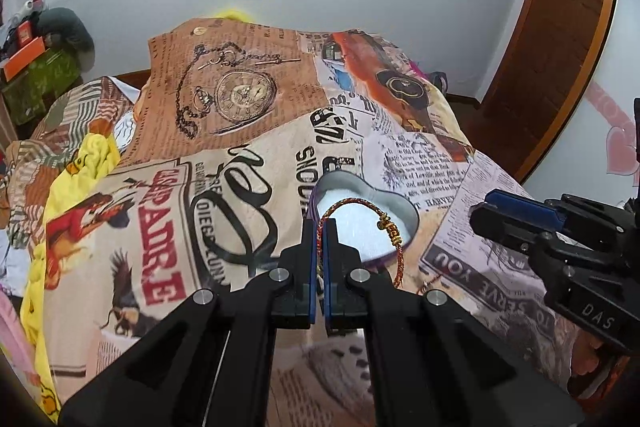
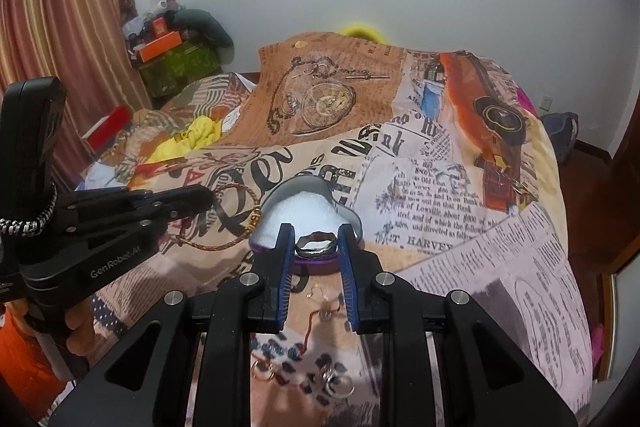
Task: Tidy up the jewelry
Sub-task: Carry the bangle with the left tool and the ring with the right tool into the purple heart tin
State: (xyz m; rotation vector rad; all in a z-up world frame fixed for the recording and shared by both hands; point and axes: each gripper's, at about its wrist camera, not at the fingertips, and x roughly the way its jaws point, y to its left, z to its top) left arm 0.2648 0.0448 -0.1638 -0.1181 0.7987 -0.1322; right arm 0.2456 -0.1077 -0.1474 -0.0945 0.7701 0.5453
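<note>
My left gripper (image 1: 319, 227) is shut on a red-and-gold cord bracelet (image 1: 360, 205) with gold beads, holding it up over the near left side of a heart-shaped jewelry box (image 1: 400, 205) with purple sides and white lining. In the right wrist view the left gripper (image 2: 208, 195) holds the bracelet (image 2: 240, 211) just left of the box (image 2: 356, 219). My right gripper (image 2: 316, 239) is shut on a dark metal ring (image 2: 316, 245), held at the box's near edge. The right gripper (image 1: 480, 215) also shows at the right of the left wrist view.
The box rests on a bed with a newspaper-print cover (image 2: 440, 187). Loose jewelry lies on the cover under my right gripper: a thin red cord piece (image 2: 320, 319), a gold ring (image 2: 262, 371) and silver rings (image 2: 340, 385). A yellow cloth (image 1: 96, 155) lies at left.
</note>
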